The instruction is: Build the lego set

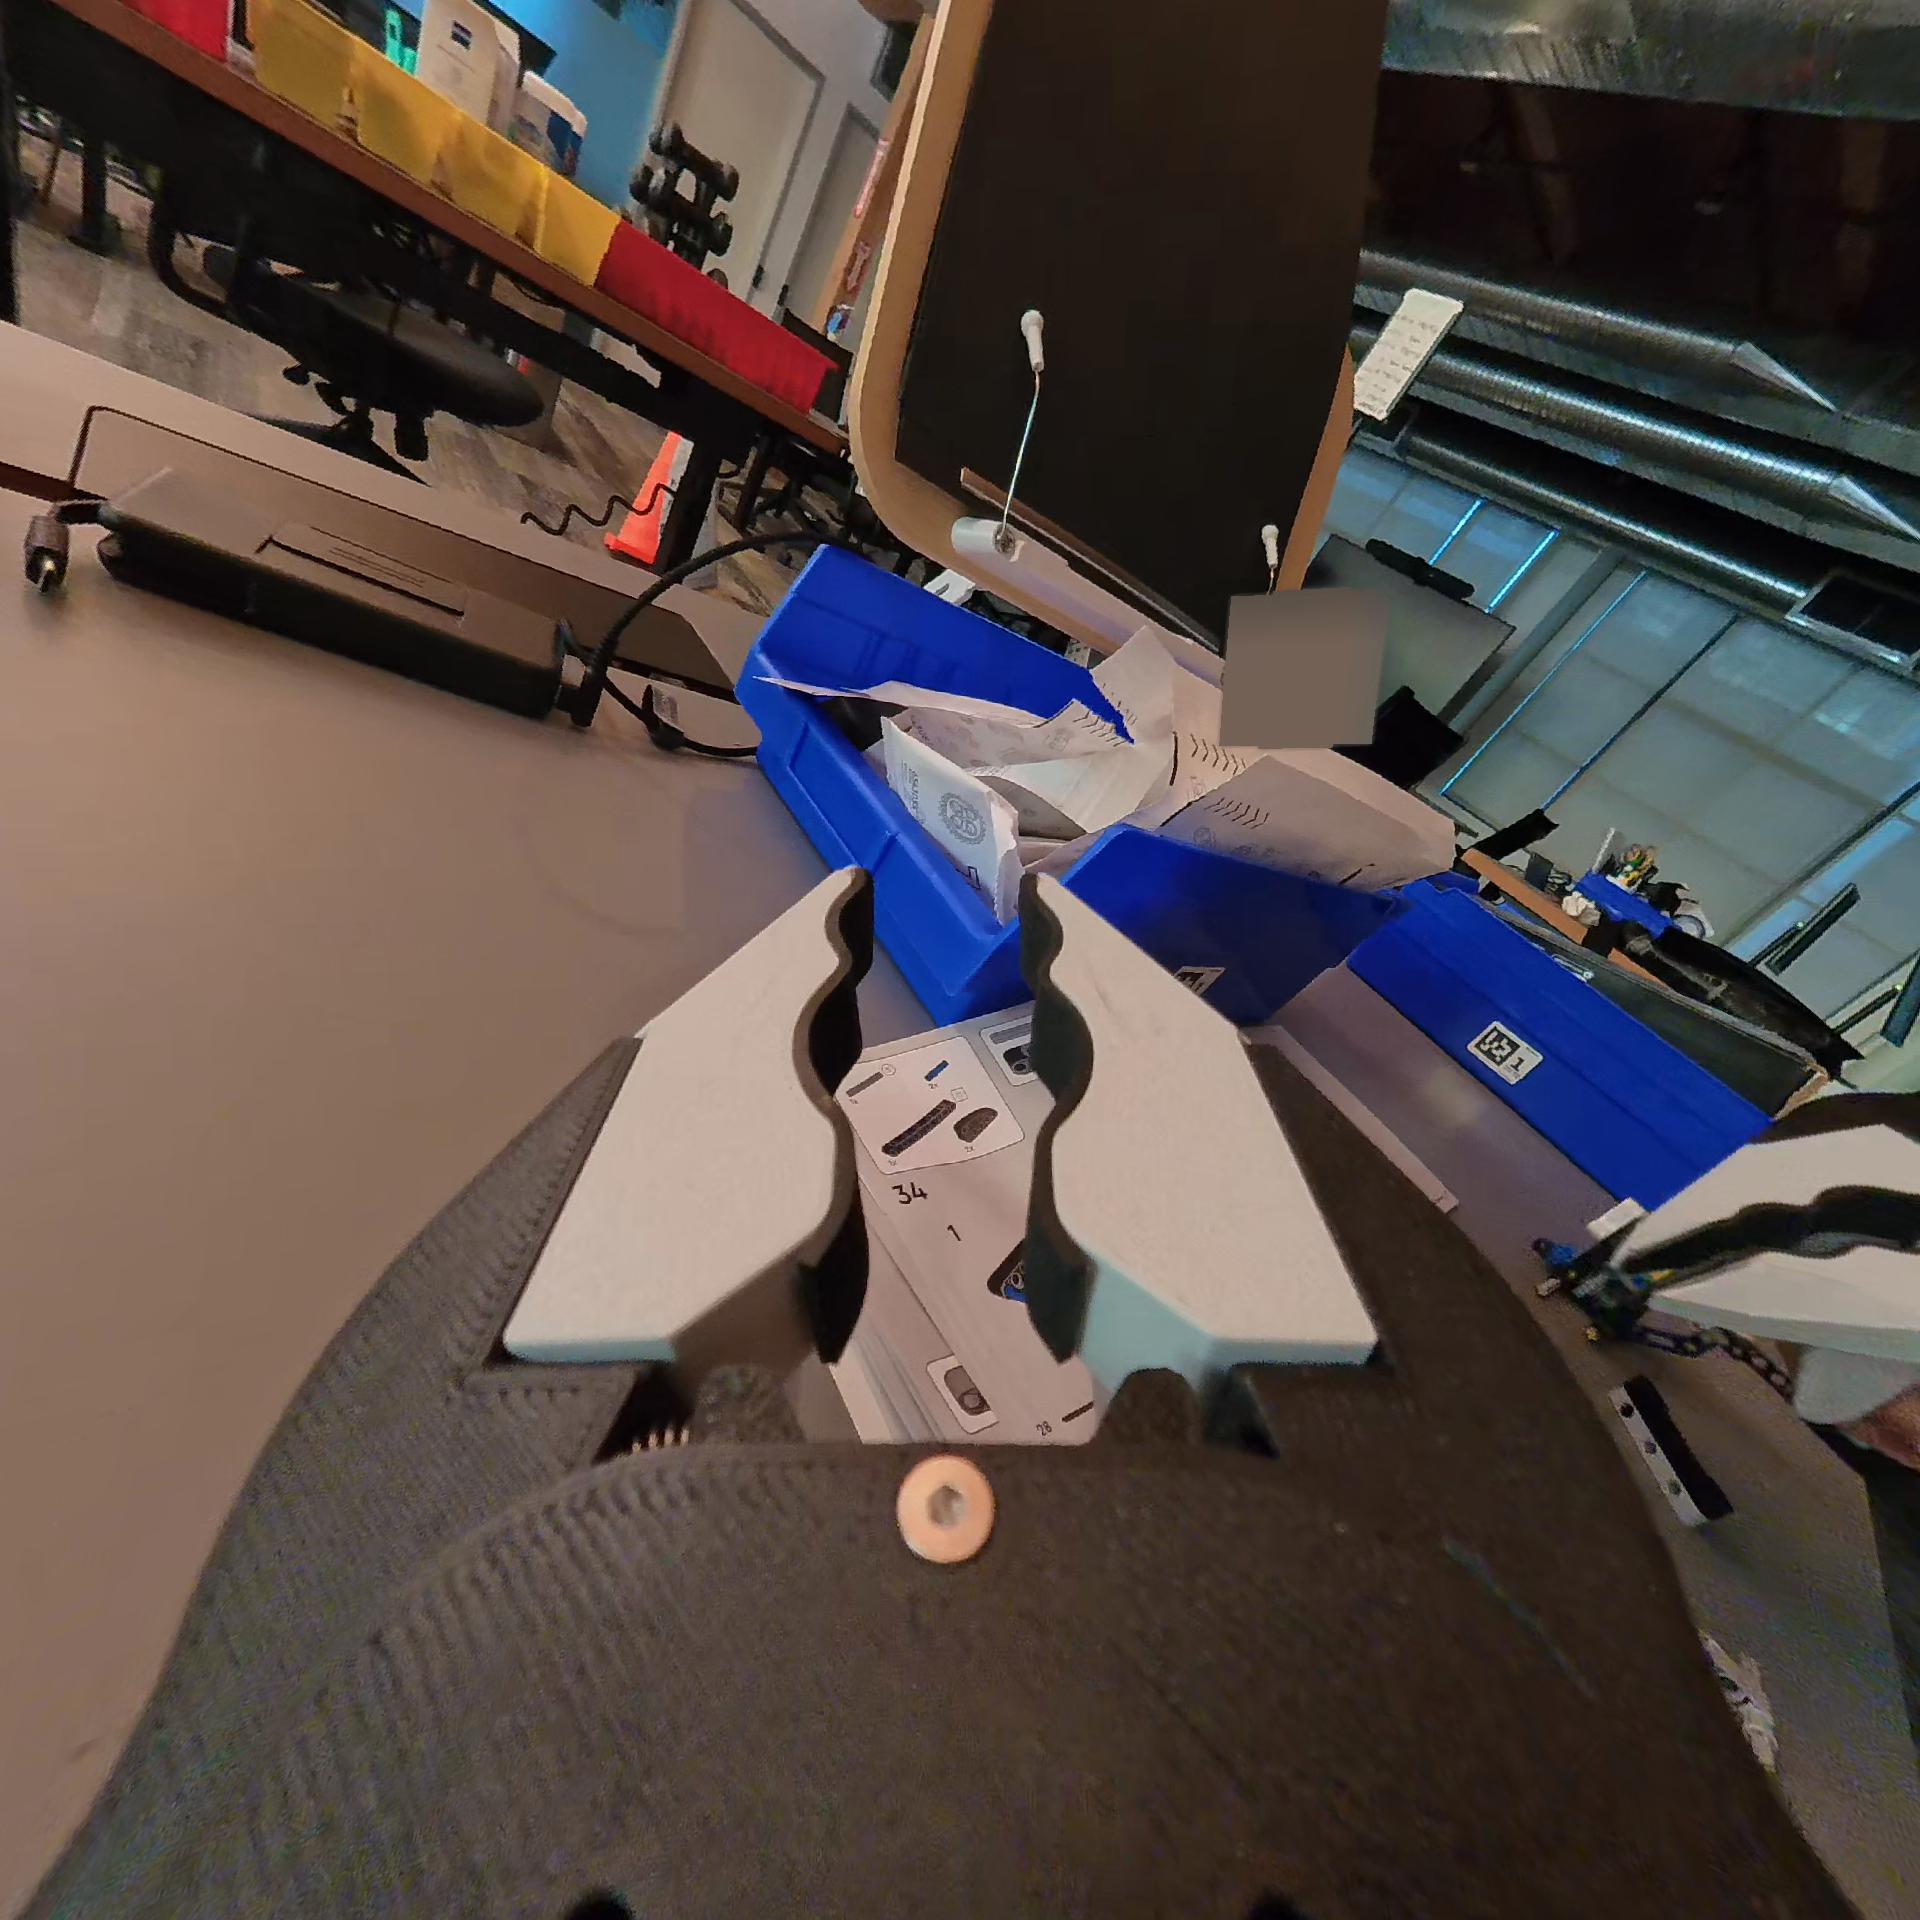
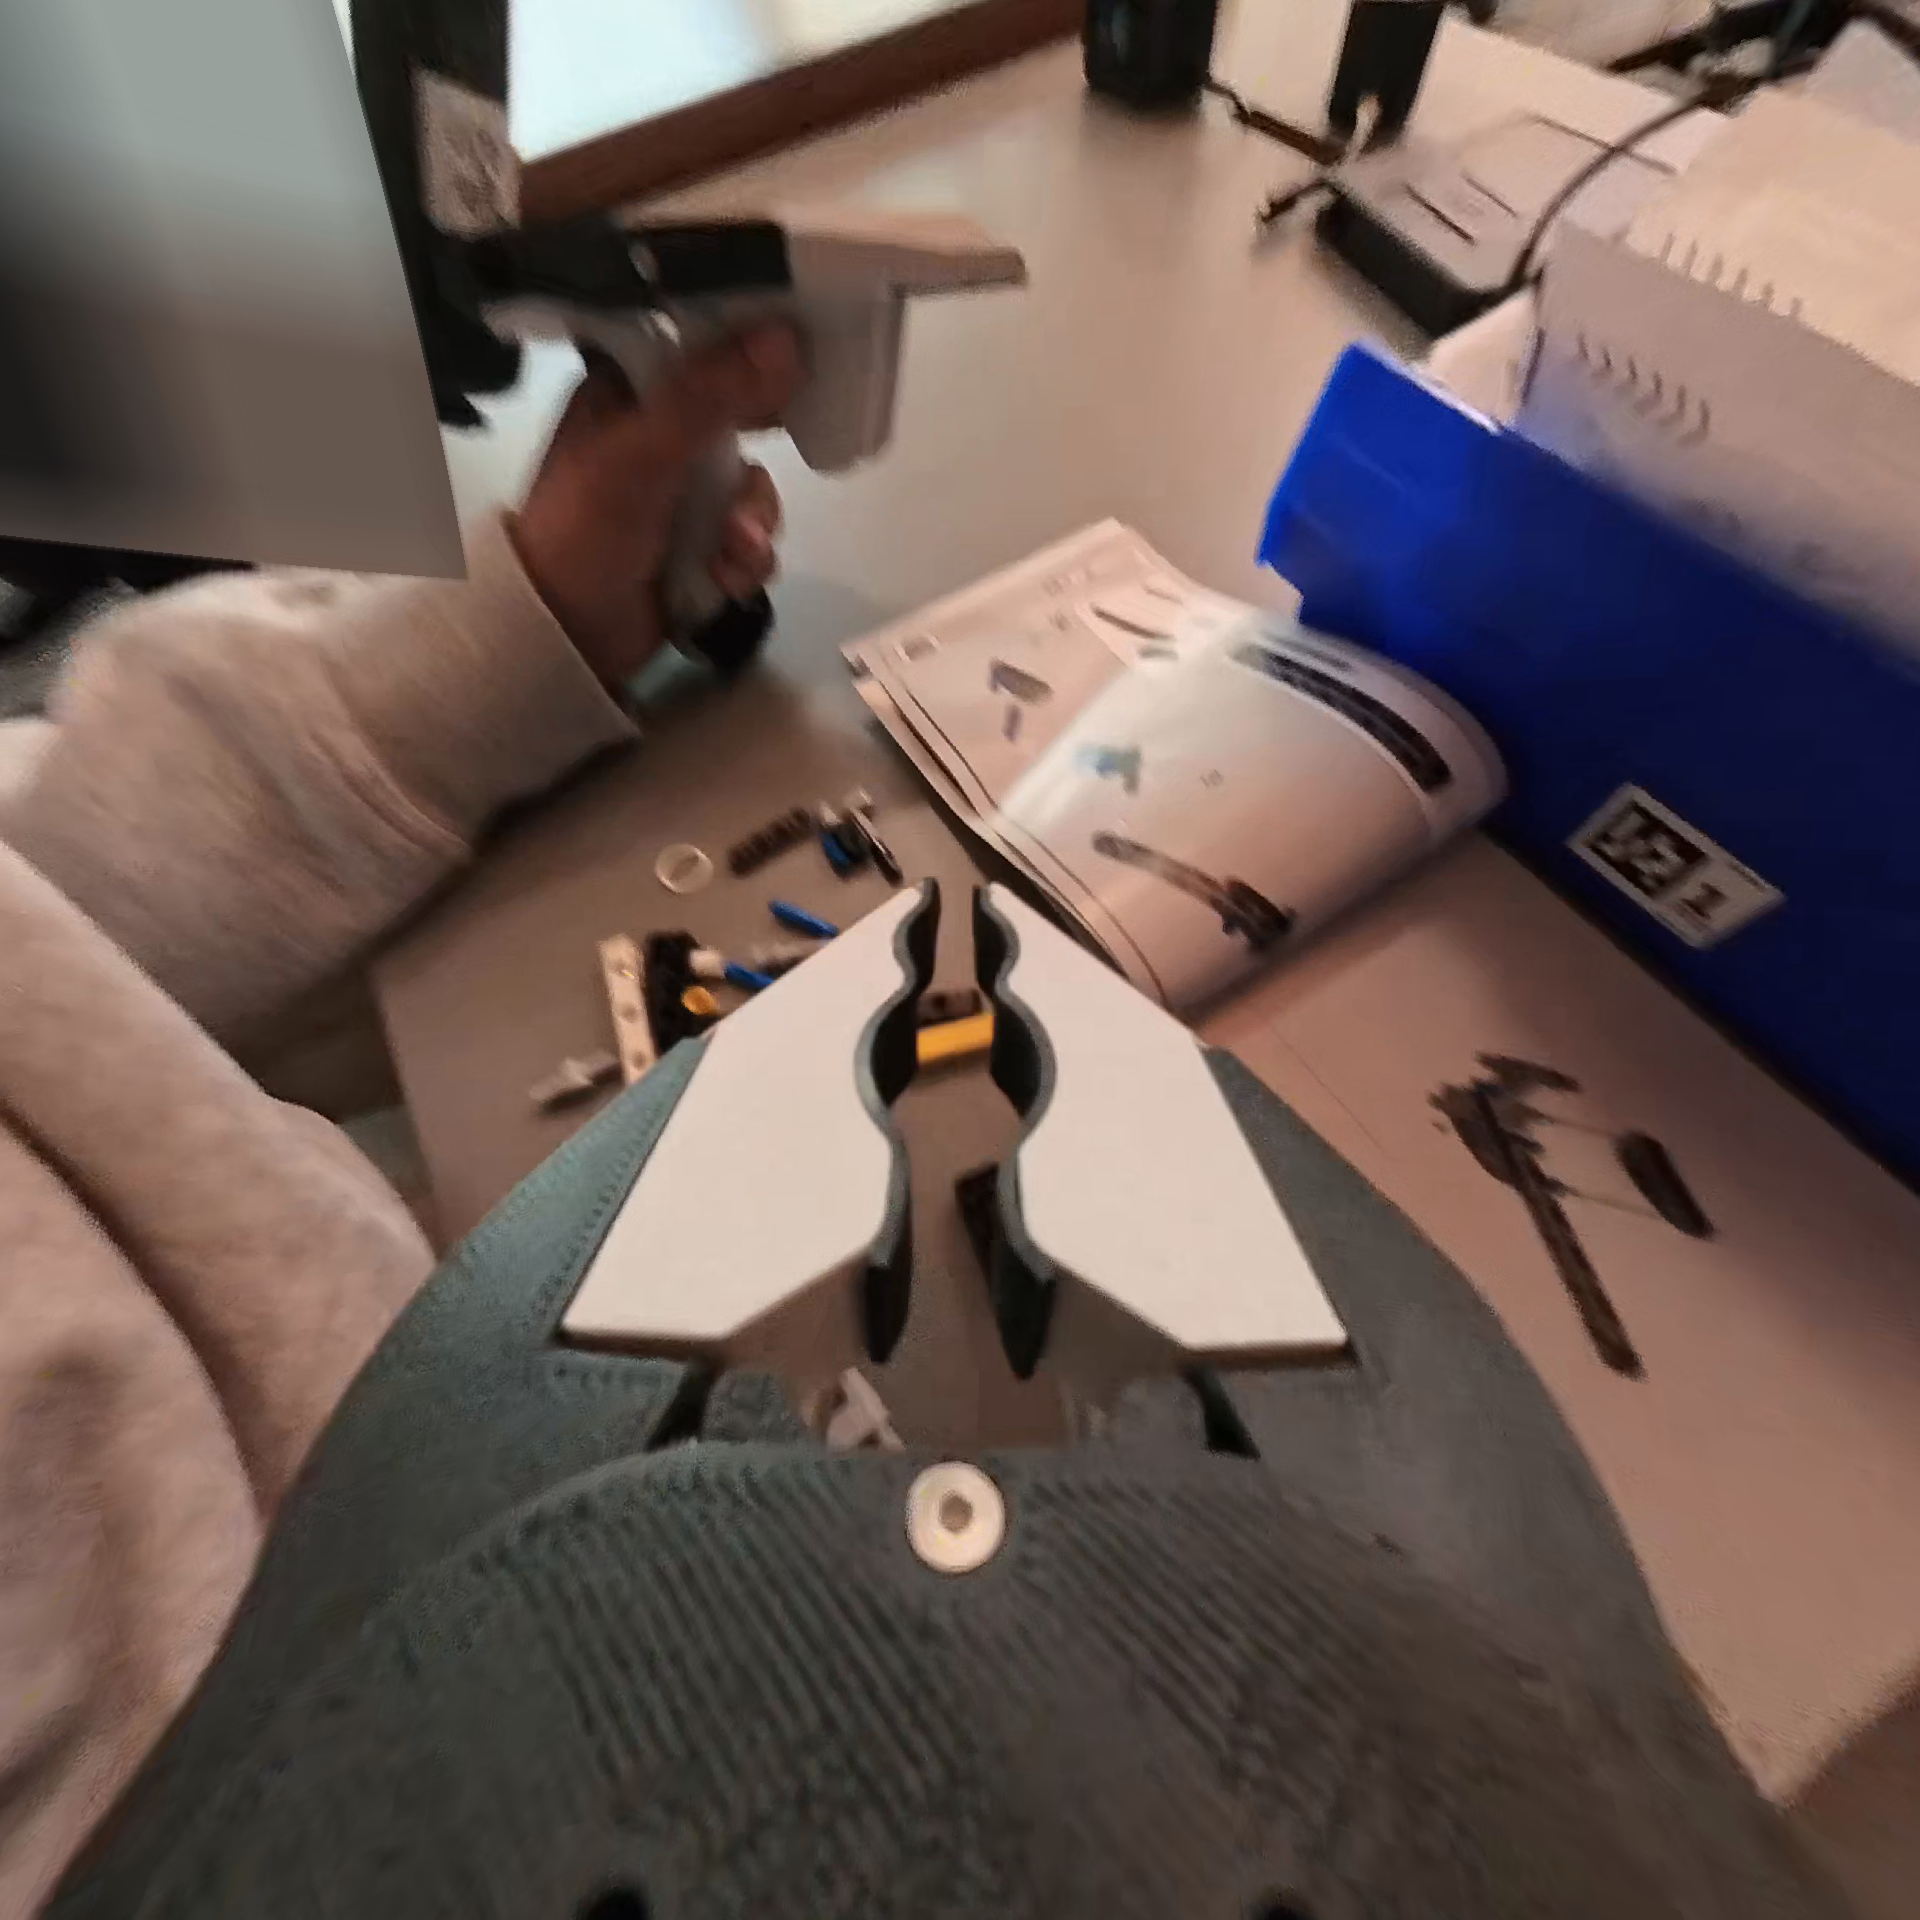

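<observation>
My left gripper [image 1: 945, 904] is open and empty, held above the open instruction booklet [image 1: 925, 1153], which lies on the grey table. My right gripper [image 2: 956, 899] hangs over loose lego pieces [image 2: 686, 977] on the table: black, blue, yellow and white parts. Its jaws stand a narrow gap apart. A yellow and black piece [image 2: 951, 1029] shows between the fingers; I cannot tell whether it is gripped or lies below. The right gripper also shows at the right edge of the left wrist view [image 1: 1605, 1252], beside a small lego cluster [image 1: 1590, 1288]. The right wrist view is blurred.
Blue bins [image 1: 935, 935] with white paper bags stand just beyond the booklet; another blue bin [image 2: 1621, 665] is at the right. A black lego assembly [image 2: 1538, 1174] lies on the table to the right. A sleeve [image 2: 260, 748] and a hand [image 2: 665, 488] are on the left. A black box with cables [image 1: 312, 582] is far left. Across from one pair of fingers to the other is roughly 20 cm. My right gripper's tips are some 15 cm from the black lego assembly [image 2: 1538, 1174].
</observation>
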Demonstrator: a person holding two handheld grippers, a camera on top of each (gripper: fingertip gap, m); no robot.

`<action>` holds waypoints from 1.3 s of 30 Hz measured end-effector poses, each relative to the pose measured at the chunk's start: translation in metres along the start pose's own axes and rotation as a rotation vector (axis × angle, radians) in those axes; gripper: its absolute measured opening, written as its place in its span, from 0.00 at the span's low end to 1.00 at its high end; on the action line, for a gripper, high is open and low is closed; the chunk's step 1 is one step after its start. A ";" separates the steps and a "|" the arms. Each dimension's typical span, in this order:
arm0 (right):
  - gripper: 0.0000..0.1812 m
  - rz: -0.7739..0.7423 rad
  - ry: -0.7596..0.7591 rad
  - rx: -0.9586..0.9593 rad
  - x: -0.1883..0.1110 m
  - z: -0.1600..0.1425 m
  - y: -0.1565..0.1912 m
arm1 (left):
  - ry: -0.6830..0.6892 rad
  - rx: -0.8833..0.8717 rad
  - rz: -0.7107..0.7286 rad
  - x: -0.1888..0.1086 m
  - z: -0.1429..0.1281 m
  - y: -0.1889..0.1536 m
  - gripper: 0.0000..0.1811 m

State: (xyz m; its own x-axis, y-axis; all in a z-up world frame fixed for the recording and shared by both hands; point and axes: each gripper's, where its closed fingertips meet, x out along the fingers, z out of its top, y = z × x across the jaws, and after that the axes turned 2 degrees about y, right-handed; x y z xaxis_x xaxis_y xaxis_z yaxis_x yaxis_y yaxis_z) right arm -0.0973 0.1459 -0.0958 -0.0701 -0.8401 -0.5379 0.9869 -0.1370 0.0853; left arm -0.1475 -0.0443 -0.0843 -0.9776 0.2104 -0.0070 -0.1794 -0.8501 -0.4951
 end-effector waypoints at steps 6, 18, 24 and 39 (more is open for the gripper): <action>0.05 0.044 -0.002 0.003 0.015 0.002 0.012 | -0.005 -0.007 -0.004 0.000 0.001 0.000 0.14; 0.08 0.012 -0.353 0.304 -0.044 0.039 -0.038 | -0.006 -0.013 -0.005 0.000 0.001 0.001 0.15; 0.09 -0.023 -0.271 0.211 -0.032 0.032 -0.030 | -0.004 -0.010 -0.003 0.000 0.000 0.001 0.15; 0.07 -0.129 -0.217 0.143 -0.034 0.028 -0.040 | -0.007 -0.026 -0.011 0.000 0.001 0.001 0.15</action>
State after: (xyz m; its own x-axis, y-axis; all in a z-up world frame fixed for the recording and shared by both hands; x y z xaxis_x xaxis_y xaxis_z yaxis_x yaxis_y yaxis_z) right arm -0.1383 0.1653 -0.0573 -0.2386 -0.9014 -0.3612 0.9383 -0.3099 0.1535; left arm -0.1474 -0.0455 -0.0842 -0.9763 0.2164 0.0049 -0.1876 -0.8348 -0.5176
